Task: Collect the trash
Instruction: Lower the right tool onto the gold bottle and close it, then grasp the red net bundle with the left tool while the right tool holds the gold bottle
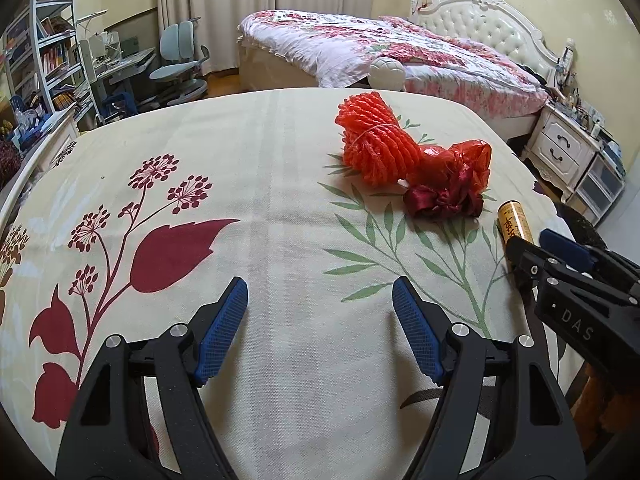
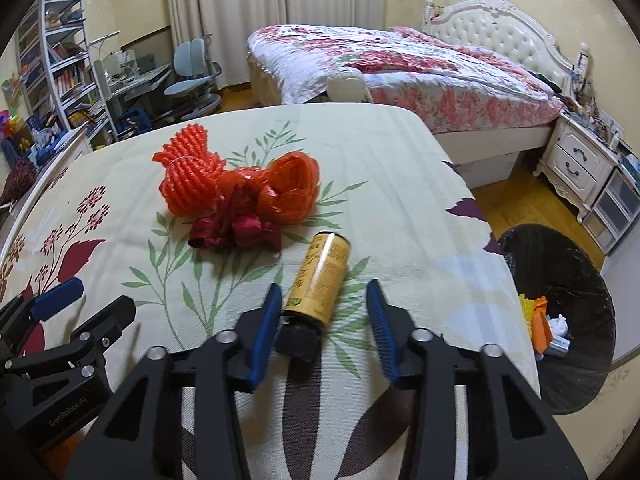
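Observation:
A gold tube [image 2: 324, 276] with a black cap lies on the flower-print tablecloth [image 2: 400, 184]. It sits between the pads of my right gripper [image 2: 325, 286]. The left pad is at the tube's side and the right pad stands clear of it, so the gripper is open. Beyond it lie an orange-red mesh net [image 2: 188, 176], a red plastic bag [image 2: 288, 184] and a dark red ribbon [image 2: 236, 230]. My left gripper [image 1: 320, 284] hovers open over bare cloth, nearer than the net [image 1: 374, 140], with nothing between its pads. The tube [image 1: 514, 220] shows at its right.
A black bin [image 2: 560, 256] holding some scraps stands on the floor off the table's right edge. Behind the table are a bed [image 2: 400, 68], a white nightstand [image 2: 576, 164], a desk chair [image 2: 192, 76] and a bookshelf [image 2: 60, 68].

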### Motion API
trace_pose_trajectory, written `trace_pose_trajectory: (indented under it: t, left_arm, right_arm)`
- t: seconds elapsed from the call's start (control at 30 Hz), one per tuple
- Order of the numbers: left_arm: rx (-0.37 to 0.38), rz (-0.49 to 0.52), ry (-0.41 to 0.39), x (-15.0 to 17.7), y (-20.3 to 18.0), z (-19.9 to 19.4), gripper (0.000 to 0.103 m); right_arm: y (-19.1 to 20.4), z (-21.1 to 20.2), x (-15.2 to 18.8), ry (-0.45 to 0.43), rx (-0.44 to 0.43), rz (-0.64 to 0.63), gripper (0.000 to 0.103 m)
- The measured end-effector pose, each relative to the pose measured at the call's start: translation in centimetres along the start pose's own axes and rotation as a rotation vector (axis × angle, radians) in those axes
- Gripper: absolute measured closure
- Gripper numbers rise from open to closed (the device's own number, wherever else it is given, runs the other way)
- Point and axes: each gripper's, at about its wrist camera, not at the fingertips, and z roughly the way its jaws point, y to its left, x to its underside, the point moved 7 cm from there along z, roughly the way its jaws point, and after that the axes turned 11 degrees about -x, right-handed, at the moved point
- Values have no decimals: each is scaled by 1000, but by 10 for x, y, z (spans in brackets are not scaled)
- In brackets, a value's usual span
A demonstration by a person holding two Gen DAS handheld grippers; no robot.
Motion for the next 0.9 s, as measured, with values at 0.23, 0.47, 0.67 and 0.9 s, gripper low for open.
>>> trace_pose_trajectory:
  t: [0.23,0.47,0.67,0.9]
  left_arm:
    - [2,25,-9,-5,-12,2,30]
    - [25,56,-9,-16,-37,9,30]
    - [41,100,-16,-29,-65,15,30]
    - [46,119,-2,-41,-87,25,30]
  right_arm:
    - [-11,0,2,-3,9,3,78]
    - [-40,-3,-2,-14,27,50,78]
    - [-59,-4,-3,-22,28,79,78]
    - [-64,-5,-2,-24,6,89,78]
